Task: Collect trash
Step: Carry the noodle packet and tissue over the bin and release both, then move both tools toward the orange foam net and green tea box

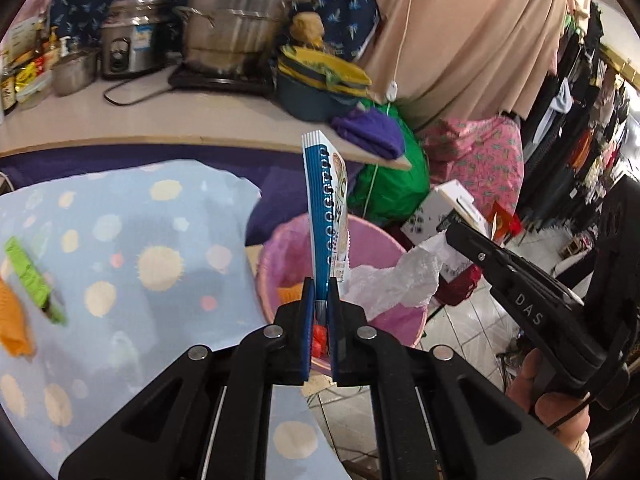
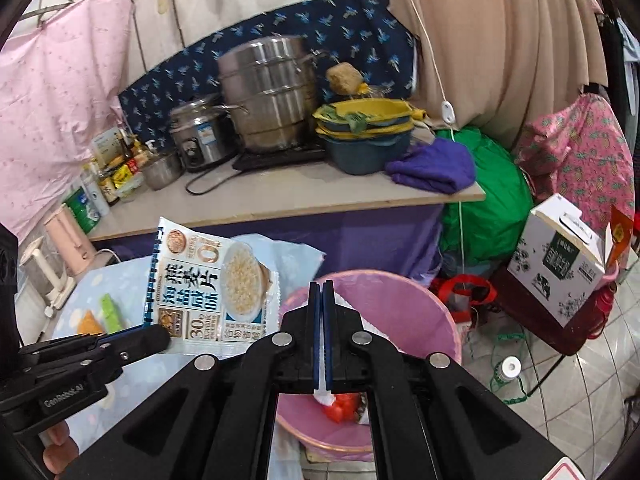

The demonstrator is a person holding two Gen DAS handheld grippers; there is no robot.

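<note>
My left gripper (image 1: 320,304) is shut on a blue and white oatmeal packet (image 1: 326,216) and holds it upright over the near rim of the pink bin (image 1: 400,324). The packet's printed face shows in the right wrist view (image 2: 208,292), with the left gripper (image 2: 160,336) at its lower edge. My right gripper (image 2: 322,292) is shut on crumpled white paper (image 2: 324,398) above the pink bin (image 2: 436,320); from the left wrist view the paper (image 1: 396,280) hangs over the bin. A green wrapper (image 1: 30,276) and an orange wrapper (image 1: 12,320) lie on the dotted blue cloth (image 1: 132,248).
Red and white trash (image 2: 344,406) lies in the bin. Behind is a counter (image 2: 280,200) with steel pots, basins and a purple towel. A green bag (image 2: 488,208), a carton box (image 2: 560,264) and a bottle (image 2: 508,370) stand on the tiled floor at right.
</note>
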